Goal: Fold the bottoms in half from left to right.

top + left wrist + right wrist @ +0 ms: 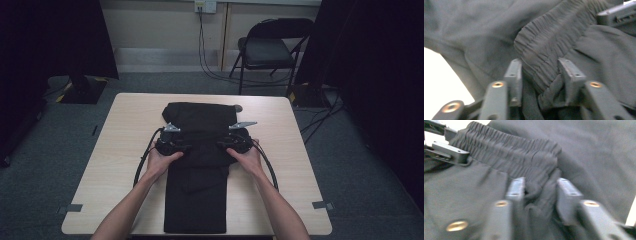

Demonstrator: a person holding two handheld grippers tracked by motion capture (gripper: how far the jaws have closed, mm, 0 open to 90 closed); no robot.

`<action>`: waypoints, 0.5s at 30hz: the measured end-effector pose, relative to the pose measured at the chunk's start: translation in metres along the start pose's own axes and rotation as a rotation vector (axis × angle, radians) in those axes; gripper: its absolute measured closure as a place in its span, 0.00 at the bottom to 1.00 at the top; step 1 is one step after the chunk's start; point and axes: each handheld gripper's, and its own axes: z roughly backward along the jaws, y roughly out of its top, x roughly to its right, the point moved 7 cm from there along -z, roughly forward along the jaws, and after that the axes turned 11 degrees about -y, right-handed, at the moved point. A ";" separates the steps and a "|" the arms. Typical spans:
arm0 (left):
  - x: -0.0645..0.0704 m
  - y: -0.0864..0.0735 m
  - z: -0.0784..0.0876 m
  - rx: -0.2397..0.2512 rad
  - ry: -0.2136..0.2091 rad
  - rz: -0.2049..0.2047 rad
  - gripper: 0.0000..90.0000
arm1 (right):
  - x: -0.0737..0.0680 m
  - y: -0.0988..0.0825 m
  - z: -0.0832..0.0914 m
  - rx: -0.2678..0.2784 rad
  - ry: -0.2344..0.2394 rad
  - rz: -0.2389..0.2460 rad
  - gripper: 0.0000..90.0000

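The black trousers (196,175) run down the middle of the tabletop (125,150) from the far part to the near edge, the upper part folded back in a thicker mound; bare wood lies open on both sides, wide on the left and on the right, and in a narrow strip along the far edge; the left claw (172,145) and right claw (235,144) sit at the mound's flanks, each with bunched waistband (541,50) cloth between its jaws; their cables (142,160) loop out over the side strips; beyond the tabletop a folding chair (270,47) stands well apart on the floor.
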 end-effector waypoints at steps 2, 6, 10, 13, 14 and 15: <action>0.008 0.007 0.009 0.034 -0.014 -0.008 0.68 | -0.004 0.005 0.006 0.017 0.021 0.009 0.78; 0.020 0.022 0.027 0.090 -0.011 -0.057 0.70 | -0.011 0.017 0.025 0.071 0.030 0.018 0.83; 0.034 0.041 0.053 0.173 -0.027 -0.095 0.71 | -0.011 0.036 0.053 0.163 0.060 -0.028 0.84; 0.052 0.054 0.076 0.218 -0.037 -0.143 0.71 | -0.016 0.051 0.079 0.217 0.071 -0.015 0.85; 0.059 0.058 0.085 0.231 -0.039 -0.148 0.72 | -0.019 0.056 0.090 0.243 0.073 -0.006 0.85; 0.068 0.061 0.094 0.254 -0.048 -0.160 0.72 | -0.022 0.060 0.100 0.263 0.082 0.001 0.85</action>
